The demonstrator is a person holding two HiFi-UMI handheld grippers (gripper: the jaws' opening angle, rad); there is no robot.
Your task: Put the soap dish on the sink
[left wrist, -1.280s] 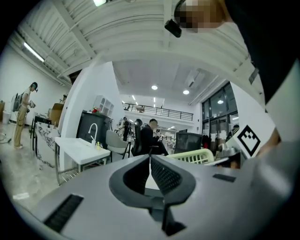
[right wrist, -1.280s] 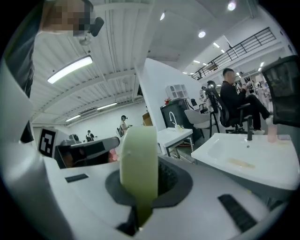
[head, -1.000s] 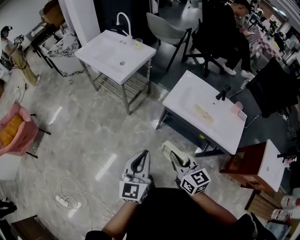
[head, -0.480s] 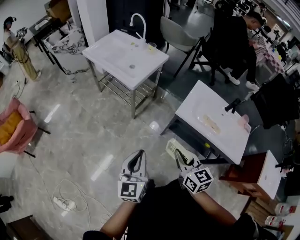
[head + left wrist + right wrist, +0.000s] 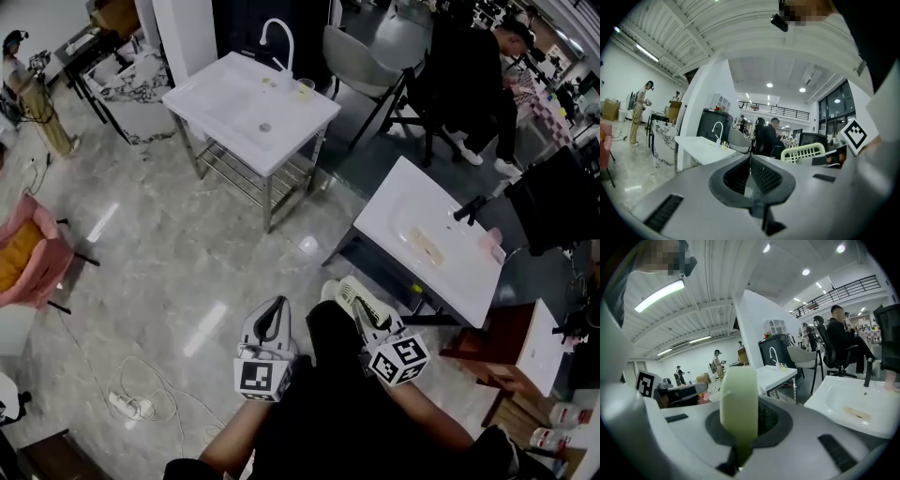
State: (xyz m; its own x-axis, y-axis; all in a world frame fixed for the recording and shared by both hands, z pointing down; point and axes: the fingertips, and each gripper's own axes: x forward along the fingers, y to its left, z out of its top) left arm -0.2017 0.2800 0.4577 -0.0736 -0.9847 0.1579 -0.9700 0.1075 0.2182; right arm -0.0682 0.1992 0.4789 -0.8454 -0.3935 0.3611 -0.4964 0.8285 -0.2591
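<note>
The right gripper [image 5: 366, 322] grips the pale green soap dish [image 5: 739, 401], while the left gripper [image 5: 750, 158] has its jaws together, empty

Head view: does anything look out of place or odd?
The pale green soap dish stands on edge, clamped in the right gripper's jaws above the floor, not on the nearer sink. A white power strip lies loose on the floor.

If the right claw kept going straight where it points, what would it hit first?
The right claw, shut on the soap dish, aims across open floor towards the far sink; the near sink sits off to its right. Whether floor or sink comes first, depth doesn't show.
</note>
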